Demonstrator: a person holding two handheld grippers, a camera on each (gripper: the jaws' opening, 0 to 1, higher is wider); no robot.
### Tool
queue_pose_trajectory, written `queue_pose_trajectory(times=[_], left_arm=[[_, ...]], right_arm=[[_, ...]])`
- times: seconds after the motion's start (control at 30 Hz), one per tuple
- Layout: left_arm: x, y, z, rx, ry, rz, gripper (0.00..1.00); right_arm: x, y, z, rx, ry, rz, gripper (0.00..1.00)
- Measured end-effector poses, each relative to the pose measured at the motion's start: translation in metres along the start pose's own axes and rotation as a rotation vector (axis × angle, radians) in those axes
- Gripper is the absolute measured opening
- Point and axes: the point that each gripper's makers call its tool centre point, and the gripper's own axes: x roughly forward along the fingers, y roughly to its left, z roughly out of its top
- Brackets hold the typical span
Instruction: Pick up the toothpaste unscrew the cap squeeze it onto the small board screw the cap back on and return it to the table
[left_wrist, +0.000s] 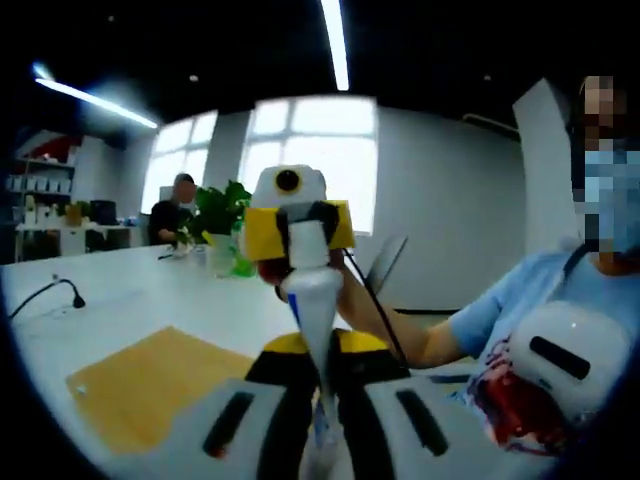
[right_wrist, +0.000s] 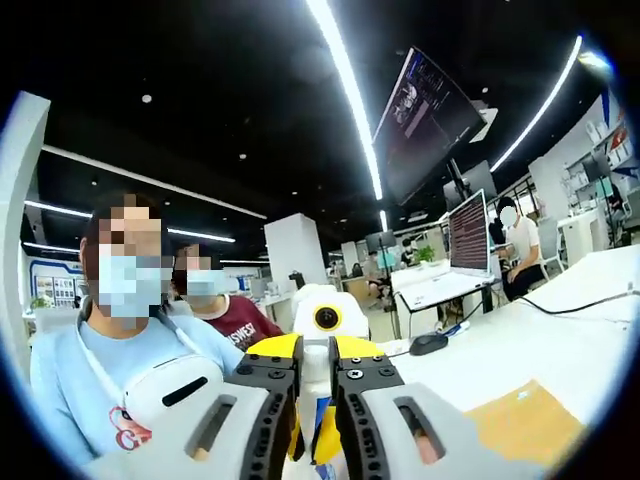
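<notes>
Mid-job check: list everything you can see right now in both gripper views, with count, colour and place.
toothpaste tube: one, white, held upright between the two grippers, its top end in the right gripper
small board: one, tan, flat on the table beside the grippers
table: one, white, under the board
cable: one, black, lying on the table
plant: one, green, at the far end of the table
mouse: one, dark, on the white desk
monitors: two, dark, one on the desk, one hung overhead
people: several, seated at desks behind
left gripper: black and yellow, shut on the tube's lower part
right gripper: black and yellow, shut on the tube's top
</notes>
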Motion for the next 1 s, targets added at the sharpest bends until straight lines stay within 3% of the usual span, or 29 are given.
queue_pose_trajectory(times=[0.2, 0.3, 0.4, 0.67, 0.77, 1.0], left_arm=[[0.0, 0.002, 0.002, -0.003, -0.011, 0.008, 0.05], [0.0, 0.006, 0.004, 0.016, -0.015, 0.041, 0.05], [-0.003, 0.012, 0.012, 0.003, -0.061, 0.079, 0.05], [-0.005, 0.016, 0.016, 0.035, -0.072, 0.137, 0.05], [-0.004, 0.017, 0.017, 0.039, -0.077, 0.152, 0.05], [-0.003, 0.02, 0.017, 0.034, -0.082, 0.174, 0.05]], right_arm=[[-0.002, -0.001, 0.005, 0.03, -0.015, -0.02, 0.1], [-0.004, -0.004, 0.007, -0.027, -0.007, -0.069, 0.09], [-0.004, -0.011, 0.016, -0.102, -0.031, -0.153, 0.09], [0.0, -0.01, 0.017, -0.147, -0.021, -0.204, 0.09], [-0.002, -0.012, 0.019, -0.156, -0.043, -0.259, 0.09], [0.0, -0.014, 0.019, -0.203, -0.013, -0.364, 0.09]])
